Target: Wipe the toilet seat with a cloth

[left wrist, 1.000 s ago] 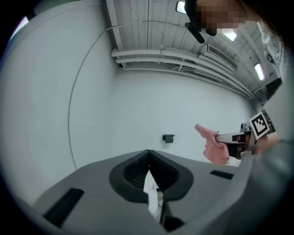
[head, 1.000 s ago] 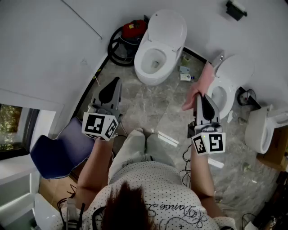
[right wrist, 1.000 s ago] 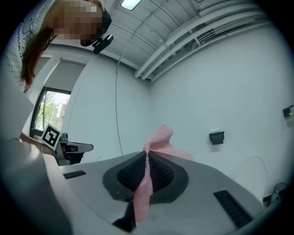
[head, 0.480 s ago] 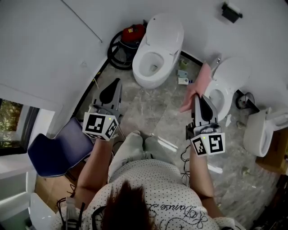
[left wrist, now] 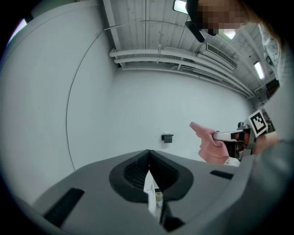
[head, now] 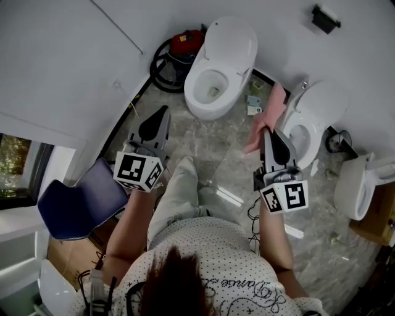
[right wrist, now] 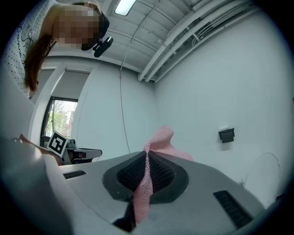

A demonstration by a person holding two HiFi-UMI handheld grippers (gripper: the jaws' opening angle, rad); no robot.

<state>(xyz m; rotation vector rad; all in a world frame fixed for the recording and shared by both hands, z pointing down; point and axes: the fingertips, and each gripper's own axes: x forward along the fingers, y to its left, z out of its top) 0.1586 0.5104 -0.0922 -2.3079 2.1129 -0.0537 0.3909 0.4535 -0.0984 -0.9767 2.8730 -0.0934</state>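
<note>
Flooring is grey, veined stone in large polished tiles; the walls are plain matt white. From the room, left to right:

1. A window is cut off at the far left edge. Beside it stands a dark blue chair point(head: 80, 210) with a rounded seat.
2. The left gripper point(head: 162, 111), grey moulded plastic with ribbed black pads, has its jaws brought together at the tips with nothing between them. Only a thin sliver of gap shows lower down.
3. A red vacuum cleaner point(head: 185, 42) with a coiled black hose sits against the wall, partly hidden behind the centre toilet point(head: 216, 74), a smooth white oval unit with its lid raised.
4. Small items on the floor between the two toilets are too small to identify.
5. The pink cloth point(head: 266, 117), a coarse knit, is clamped between the jaws of the right gripper point(head: 270, 131). One fold stands above the pads and a strip trails back between them.
6. From above, the cloth shows just beside the toilet seat point(head: 310, 143) of the right toilet. Contact cannot be confirmed.
7. A black wall box point(head: 325, 17) is mounted above that toilet.
8. Another white fixture point(head: 355, 179) stands at the far right, with clutter beyond it cut off.
</note>
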